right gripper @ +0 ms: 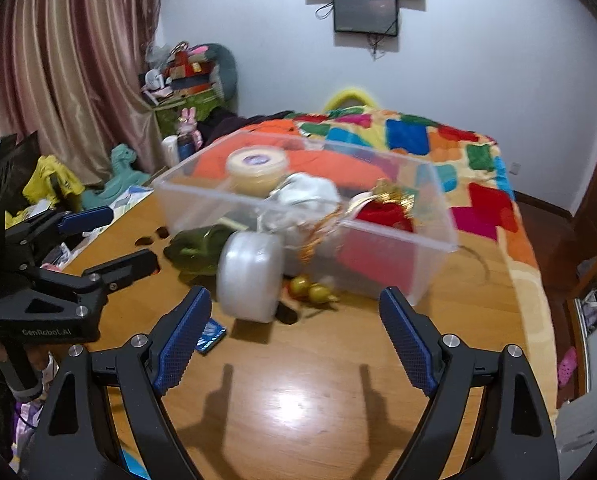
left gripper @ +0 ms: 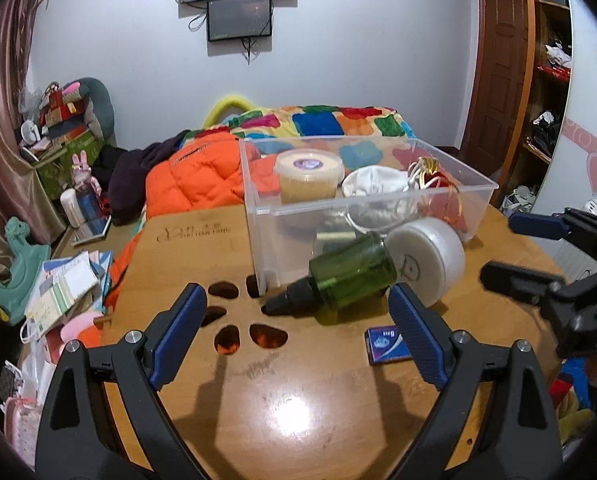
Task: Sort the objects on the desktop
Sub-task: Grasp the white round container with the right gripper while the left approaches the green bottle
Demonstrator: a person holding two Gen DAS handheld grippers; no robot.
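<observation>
— What was seen at the left of the counter?

— The left tongs were held above the wood with the blue pads spread wide apart; nothing was gripped between them. A cluster of oval cut-outs in the counter lay just ahead of the left pad.

— And in the middle?

— A green bottle with a black nozzle was found lying on its side, its nozzle pointed left toward the cut-outs. A white round container was seen tipped on its edge, just beside the bottle's base and apparently touching it. A small blue card lay flat on the counter, near the right pad of the left tongs. From the right wrist view, two small gold ornaments were seen on the counter beside the white container, close against the bin.

— Where was the bin placed?

— A clear plastic bin was set behind the bottle, at the far edge of the counter. Inside it a lidded tub was seen at the left, a white cloth pouch in the middle and a red pouch with gold ribbon at the right.

— And at the right?

— The right tongs were likewise held over the counter with the pads well apart and nothing clamped. A bed with a patchwork blanket was seen beyond the counter.
</observation>
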